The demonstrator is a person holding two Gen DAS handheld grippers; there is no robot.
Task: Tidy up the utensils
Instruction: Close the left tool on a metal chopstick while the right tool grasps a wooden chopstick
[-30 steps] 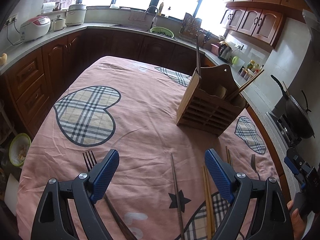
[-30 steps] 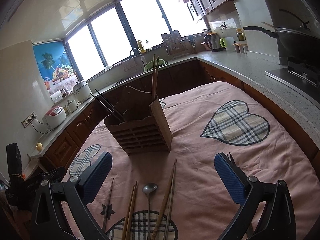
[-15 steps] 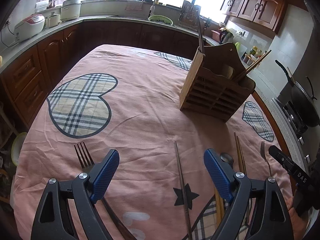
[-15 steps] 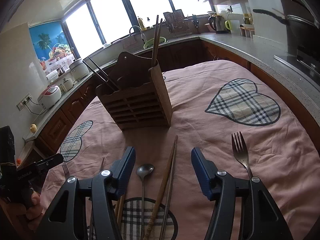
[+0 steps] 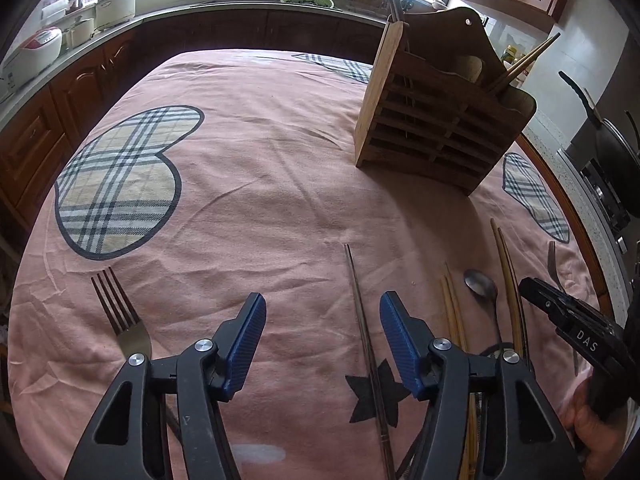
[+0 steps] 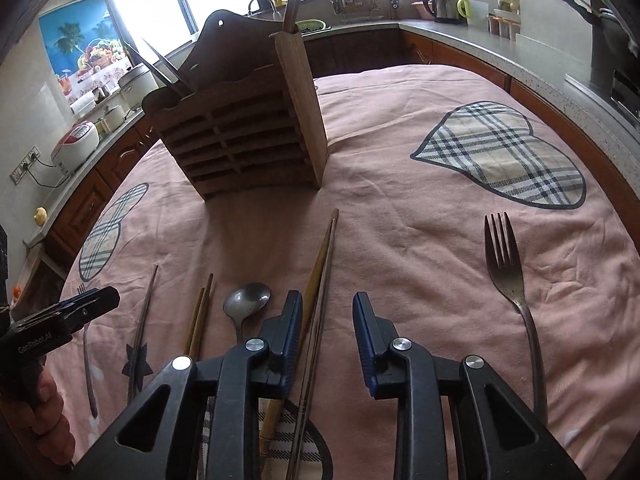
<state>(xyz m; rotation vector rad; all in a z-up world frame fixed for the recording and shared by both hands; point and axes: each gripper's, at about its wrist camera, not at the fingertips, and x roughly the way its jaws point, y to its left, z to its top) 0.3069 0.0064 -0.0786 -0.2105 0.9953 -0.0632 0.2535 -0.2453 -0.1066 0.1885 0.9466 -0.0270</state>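
A wooden utensil holder [image 5: 440, 112] [image 6: 248, 132] stands on the pink tablecloth with chopsticks in its compartments. My left gripper [image 5: 322, 316] is open low over the cloth, with a single dark chopstick [image 5: 360, 320] lying between its fingers and a fork [image 5: 120, 312] to its left. My right gripper [image 6: 326, 312] is open with its jaws narrow, low over a pair of long chopsticks [image 6: 320, 268]. A spoon [image 6: 246, 300], wooden chopsticks [image 6: 200, 316] and a second fork [image 6: 508, 276] lie beside it. Neither gripper holds anything.
Dark wood kitchen cabinets and a grey counter [image 5: 60, 60] run round the table. Rice cookers [image 5: 116, 0] stand on the counter at the left, and a wok [image 5: 612, 152] on the stove at the right. The cloth [image 5: 260, 152] has plaid heart patches.
Both grippers have come down and forward toward the utensils on the cloth. Both sets of jaws have narrowed, the right one the most.
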